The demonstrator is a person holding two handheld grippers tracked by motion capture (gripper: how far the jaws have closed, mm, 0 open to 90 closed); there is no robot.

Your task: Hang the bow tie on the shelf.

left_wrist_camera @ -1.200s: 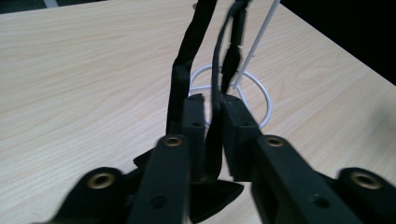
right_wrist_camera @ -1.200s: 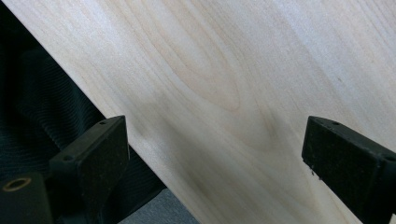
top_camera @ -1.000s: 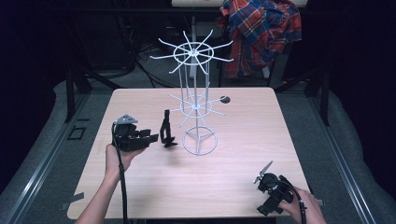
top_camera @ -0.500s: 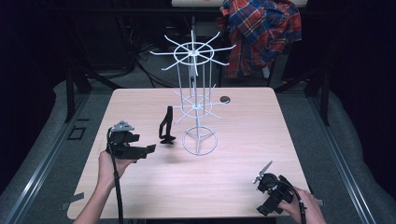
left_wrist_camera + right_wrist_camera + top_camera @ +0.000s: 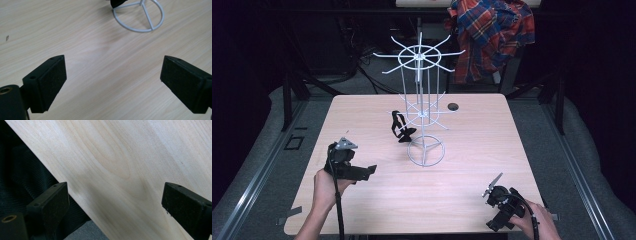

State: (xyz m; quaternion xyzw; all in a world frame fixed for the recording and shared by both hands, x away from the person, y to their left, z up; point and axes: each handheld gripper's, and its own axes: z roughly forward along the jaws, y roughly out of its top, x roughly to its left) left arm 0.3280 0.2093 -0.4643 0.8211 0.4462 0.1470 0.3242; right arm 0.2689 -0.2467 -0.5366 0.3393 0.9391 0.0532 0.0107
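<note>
A white wire display rack (image 5: pixel 419 95) with two tiers of hooks stands on its ring base (image 5: pixel 136 30) at the middle of the wooden table (image 5: pixel 462 200). A black strap-like piece (image 5: pixel 399 127) hangs at the left side of the lower tier, its bottom edge (image 5: pixel 116 3) next to the base ring. My left gripper (image 5: pixel 367 171) is held above the table's front left, apart from the piece and pointing toward the rack. Its jaws (image 5: pixel 113 72) have just been opening and stand open with nothing between them. My right gripper (image 5: pixel 494 197) rests at the front right corner, open and empty (image 5: pixel 115 200).
A small dark round spot (image 5: pixel 453 106) lies on the table behind the rack. A plaid shirt (image 5: pixel 492 35) hangs beyond the far edge. The table's edge and dark floor (image 5: pixel 22 170) lie close beside the right gripper.
My left gripper has let go of the black piece, opened, and drawn back toward the person and to the left. The piece now hangs nearer the rack. The right gripper has not moved.
</note>
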